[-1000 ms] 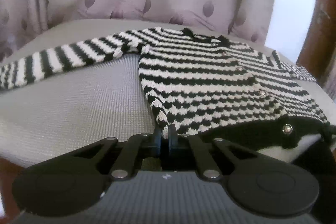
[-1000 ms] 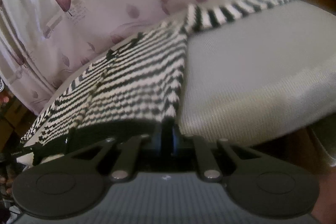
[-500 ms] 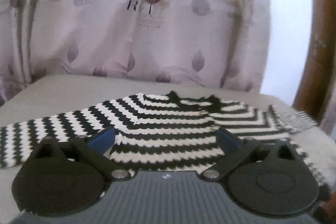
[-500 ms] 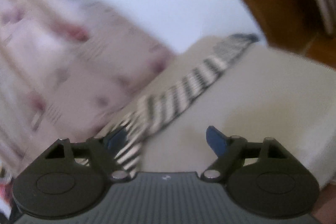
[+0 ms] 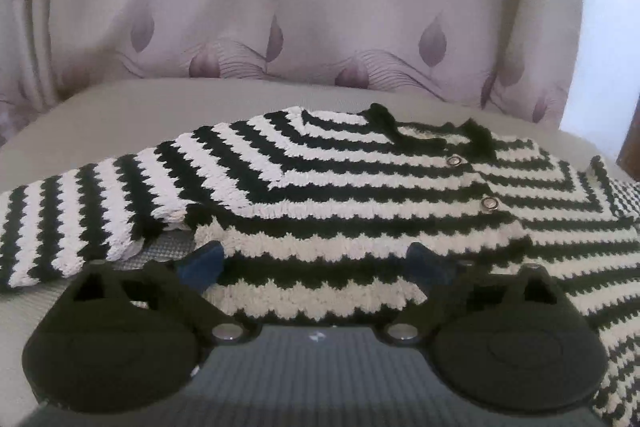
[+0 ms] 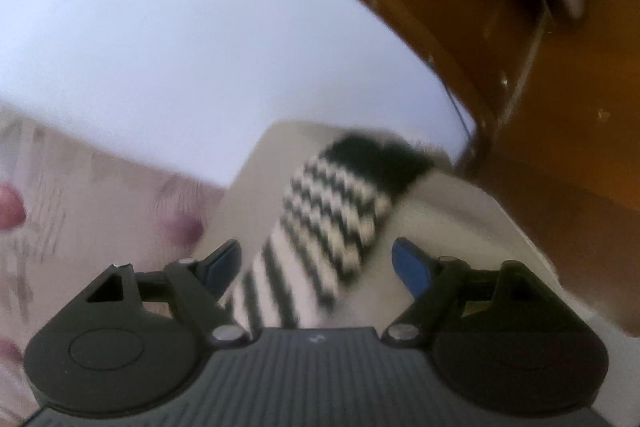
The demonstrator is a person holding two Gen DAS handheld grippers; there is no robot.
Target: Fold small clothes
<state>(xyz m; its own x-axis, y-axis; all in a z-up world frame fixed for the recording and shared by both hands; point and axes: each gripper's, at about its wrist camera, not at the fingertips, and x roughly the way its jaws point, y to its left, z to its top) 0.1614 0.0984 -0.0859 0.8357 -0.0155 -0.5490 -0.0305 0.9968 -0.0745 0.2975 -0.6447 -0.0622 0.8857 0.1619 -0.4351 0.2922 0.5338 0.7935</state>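
the striped cardigan (image 5: pixel 360 195) lies flat on the grey desk (image 5: pixel 120 115), bottom half folded up over its chest. my left gripper (image 5: pixel 316 265) is opening wide above the folded edge, pinching nothing. my right gripper (image 6: pixel 316 263) hangs spread over one sleeve (image 6: pixel 332 227), not touching it.

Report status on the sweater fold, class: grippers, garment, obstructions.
Left gripper opening, nothing pinched, over the striped sweater. Right gripper open above the sweater's sleeve. Sweater flat on the grey cushion. Nothing in the way.

Leaf-print curtain (image 5: pixel 320 7) behind grey surface (image 5: pixel 120 107); brown wooden frame (image 6: pixel 560 107) right.
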